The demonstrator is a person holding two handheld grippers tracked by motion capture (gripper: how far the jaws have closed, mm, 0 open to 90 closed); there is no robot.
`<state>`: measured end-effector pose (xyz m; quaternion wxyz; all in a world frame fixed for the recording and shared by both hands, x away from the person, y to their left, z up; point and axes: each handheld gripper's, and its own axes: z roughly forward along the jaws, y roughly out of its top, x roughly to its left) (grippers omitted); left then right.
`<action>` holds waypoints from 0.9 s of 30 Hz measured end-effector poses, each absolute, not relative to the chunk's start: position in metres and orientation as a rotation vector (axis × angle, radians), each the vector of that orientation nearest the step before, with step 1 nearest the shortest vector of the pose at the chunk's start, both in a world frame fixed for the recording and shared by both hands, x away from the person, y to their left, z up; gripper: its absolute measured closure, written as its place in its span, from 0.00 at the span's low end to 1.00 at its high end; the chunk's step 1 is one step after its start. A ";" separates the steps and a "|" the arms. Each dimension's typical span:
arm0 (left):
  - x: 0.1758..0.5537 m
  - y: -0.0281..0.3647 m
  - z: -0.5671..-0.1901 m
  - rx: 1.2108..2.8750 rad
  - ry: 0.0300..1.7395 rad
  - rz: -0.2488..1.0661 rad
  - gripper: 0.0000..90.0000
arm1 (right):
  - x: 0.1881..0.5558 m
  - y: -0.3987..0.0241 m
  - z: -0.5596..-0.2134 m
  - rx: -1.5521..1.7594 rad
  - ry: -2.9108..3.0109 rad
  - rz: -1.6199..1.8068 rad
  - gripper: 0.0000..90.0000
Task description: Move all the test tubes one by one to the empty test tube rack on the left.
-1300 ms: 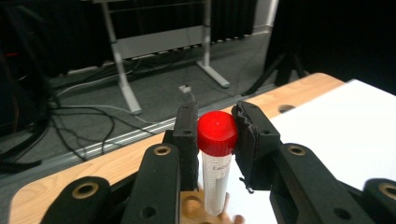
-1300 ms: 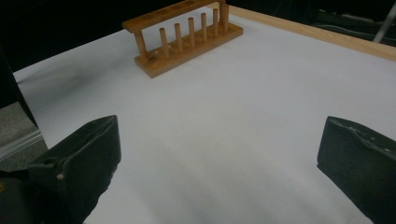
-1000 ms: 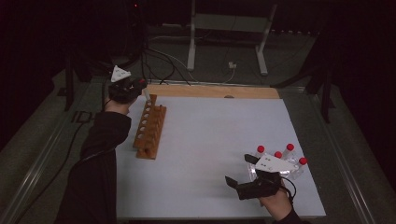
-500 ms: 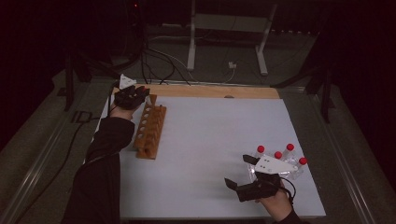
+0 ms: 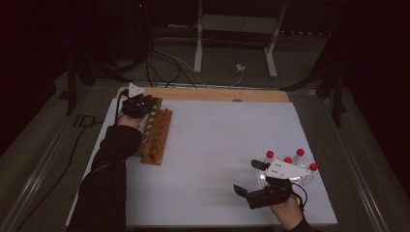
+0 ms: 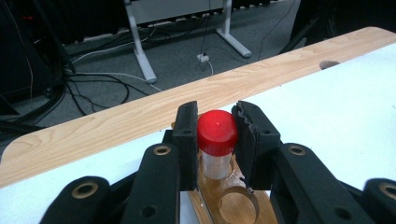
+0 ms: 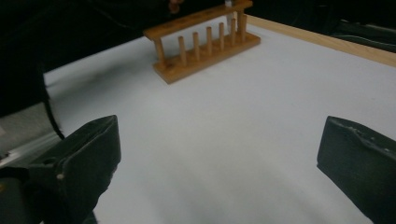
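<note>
Dark room, cabled floor and a white frame stand beyond the table; white table sheet with a pale wooden board along its far edge.

Item 1. Wooden tube rack, far left of the sheet, long side running away from the person; a row of round holes along its top bar, base and pegs seen side-on in the right gripper view.

Item 2. Red-capped tube, clear plastic body, upright, its lower end in the rack's farthest hole. Judged light, rigid, smooth-walled and liable to slip if pinched on the bare body; the screw cap looks the better hold, being wider than the body. Best kept vertical while it seats, since a tilted tube may bind in the hole.

Item 3. Left gripper, at the rack's far end, jaws clamped on the tube's red cap from both sides.

Item 4. Right gripper, near right of the sheet, jaws spread wide with nothing between them, resting low over bare sheet.

Item 5. Spare tubes, four red caps showing, grouped just beyond the right gripper, partly behind its grey plate; whether they stand or lie cannot be told.
</note>
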<state>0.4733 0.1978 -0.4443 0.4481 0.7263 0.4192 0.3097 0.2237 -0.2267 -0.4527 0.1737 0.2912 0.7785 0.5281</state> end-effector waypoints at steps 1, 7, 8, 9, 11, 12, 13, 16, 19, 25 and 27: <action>0.473 0.198 -0.444 1.802 1.035 0.760 0.80 | 0.223 -0.227 -0.452 0.825 2.208 1.508 0.00; 0.472 0.198 -0.441 1.810 1.037 0.726 0.77 | 0.220 -0.229 -0.446 0.830 2.204 1.534 0.00; 0.471 0.198 -0.440 1.809 1.035 0.734 0.69 | 0.220 -0.230 -0.444 0.832 2.209 1.561 0.00; 0.470 0.198 -0.438 1.808 1.034 0.724 0.63 | 0.220 -0.231 -0.443 0.832 2.199 1.578 0.00; 0.468 0.199 -0.434 1.796 1.049 0.705 0.49 | 0.218 -0.233 -0.440 0.825 2.174 1.569 0.00; 0.465 0.200 -0.431 1.794 1.042 0.697 0.41 | 0.217 -0.234 -0.439 0.827 2.160 1.571 0.00; 0.463 0.200 -0.429 1.794 1.035 0.697 0.37 | 0.217 -0.235 -0.437 0.824 2.151 1.569 0.00; 0.454 0.200 -0.421 1.798 1.008 0.643 0.19 | 0.216 -0.239 -0.433 0.827 2.122 1.541 0.00; 0.441 0.199 -0.415 1.807 0.960 0.592 0.09 | 0.215 -0.246 -0.429 0.846 2.094 1.524 0.00; 0.408 0.195 -0.410 1.816 0.833 0.524 0.02 | 0.213 -0.267 -0.418 0.900 2.006 1.453 0.00; 0.396 0.195 -0.410 1.803 0.799 0.502 0.02 | 0.212 -0.271 -0.417 0.906 1.993 1.441 0.00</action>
